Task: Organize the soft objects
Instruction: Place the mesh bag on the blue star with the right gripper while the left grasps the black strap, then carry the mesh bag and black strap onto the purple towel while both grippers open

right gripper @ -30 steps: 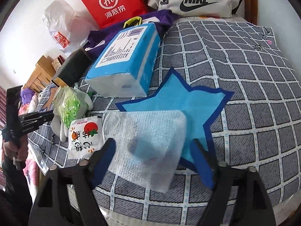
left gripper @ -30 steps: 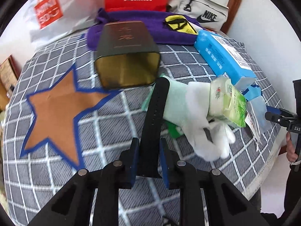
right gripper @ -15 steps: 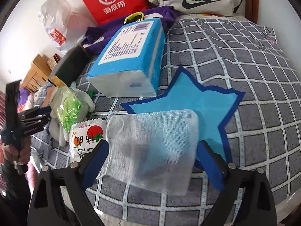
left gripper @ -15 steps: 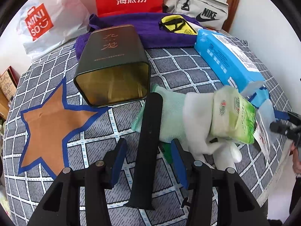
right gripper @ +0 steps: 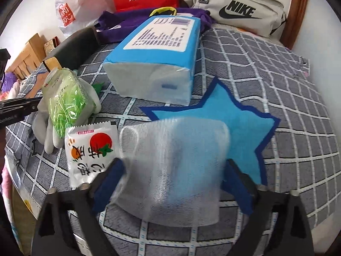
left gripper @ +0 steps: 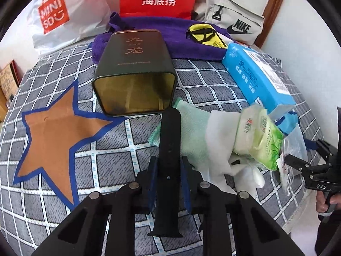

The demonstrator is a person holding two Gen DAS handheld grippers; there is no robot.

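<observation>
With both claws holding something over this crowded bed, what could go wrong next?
1. The left gripper, whose jaws have just closed, pinches the black strap near one end; the long free end could snag the glove or hit the tin.
2. The right gripper, jaws just narrowed, holds the flimsy foam sheet by its edges; it might buckle and slip out.
3. The sachet lies beside that gripper and could be swept off the bed.

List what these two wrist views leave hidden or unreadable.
- Left wrist view: the black strap's near end is masked by the left gripper.
- Right wrist view: the white mesh pad is blurred; pad contact with the right gripper is unclear.
- Tin: its depths are dark.
</observation>
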